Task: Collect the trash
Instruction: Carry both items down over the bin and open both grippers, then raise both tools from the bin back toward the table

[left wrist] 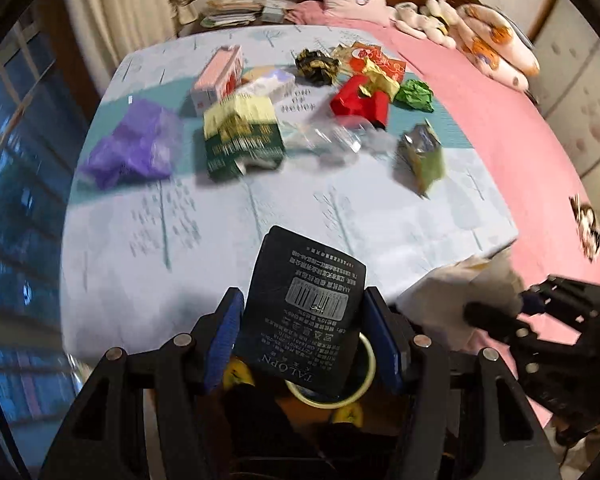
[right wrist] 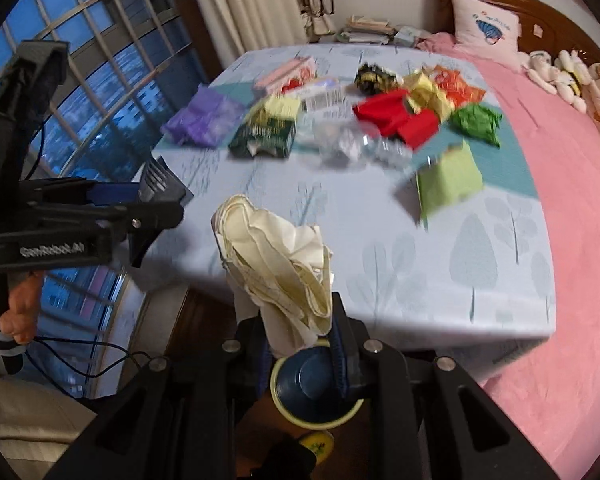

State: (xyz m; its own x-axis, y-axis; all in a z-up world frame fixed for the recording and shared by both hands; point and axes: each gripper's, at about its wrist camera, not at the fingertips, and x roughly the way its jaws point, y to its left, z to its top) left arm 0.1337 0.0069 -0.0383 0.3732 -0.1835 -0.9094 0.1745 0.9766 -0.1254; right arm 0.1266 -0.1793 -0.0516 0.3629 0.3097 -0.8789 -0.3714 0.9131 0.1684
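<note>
From the left wrist: the left tongs [left wrist: 300, 334] are clamped on a dark packet [left wrist: 302, 312], pinched at its two side edges, with its printed back facing the lens. It looks like thin, flat film, light and a little slick, so a grip low across its width should suit. More trash lies well ahead on the bed cover [left wrist: 260, 220]: a purple bag [left wrist: 134, 146], a green box [left wrist: 240, 140] and a red wrapper [left wrist: 360, 100].

From the right wrist: the right tongs [right wrist: 300, 344] are closed on a crumpled cream bag [right wrist: 278, 264], held near the bed's edge. It is soft and light and bunches freely, so it is best gripped at a gathered fold. A round bin [right wrist: 316, 396] sits just below
</note>
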